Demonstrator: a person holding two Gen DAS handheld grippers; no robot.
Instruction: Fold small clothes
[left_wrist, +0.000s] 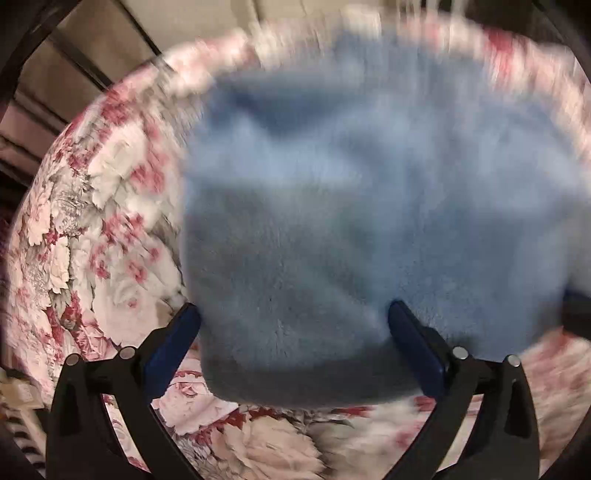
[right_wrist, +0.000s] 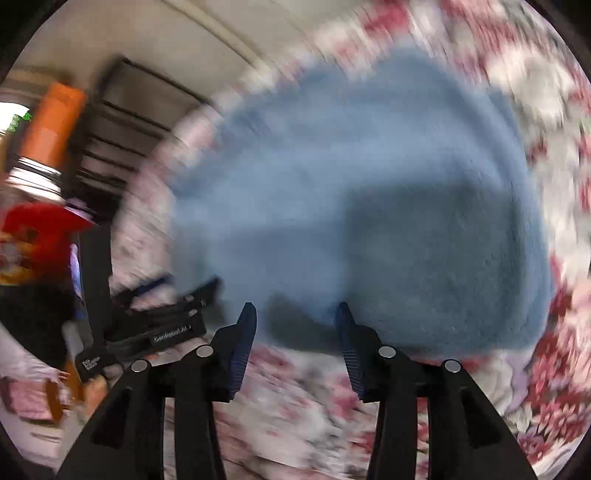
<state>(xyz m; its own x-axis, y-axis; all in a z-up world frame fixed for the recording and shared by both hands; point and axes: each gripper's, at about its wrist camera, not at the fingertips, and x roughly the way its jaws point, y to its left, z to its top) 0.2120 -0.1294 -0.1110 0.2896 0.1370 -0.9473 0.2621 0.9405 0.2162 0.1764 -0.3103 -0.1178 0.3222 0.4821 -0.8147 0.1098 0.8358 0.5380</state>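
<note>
Place: a home, most likely a bedroom
Bedding: a floral cover (left_wrist: 92, 221) in pink, red and grey fills most of both views, soft and creased like a quilt on a bed
Laundry: a fluffy blue garment (left_wrist: 369, 203) lies on it
Wall: pale plaster at the top of both views
Furniture: dark slatted frame (right_wrist: 122, 122) at upper left of the right view
Clutter: orange cylinder (right_wrist: 51, 122) and a red thing (right_wrist: 37, 218) at the left edge, blurred

pale blue fleece garment (left_wrist: 351, 206) on a bedspread (left_wrist: 92, 221) of pink-red flowers over white
</note>
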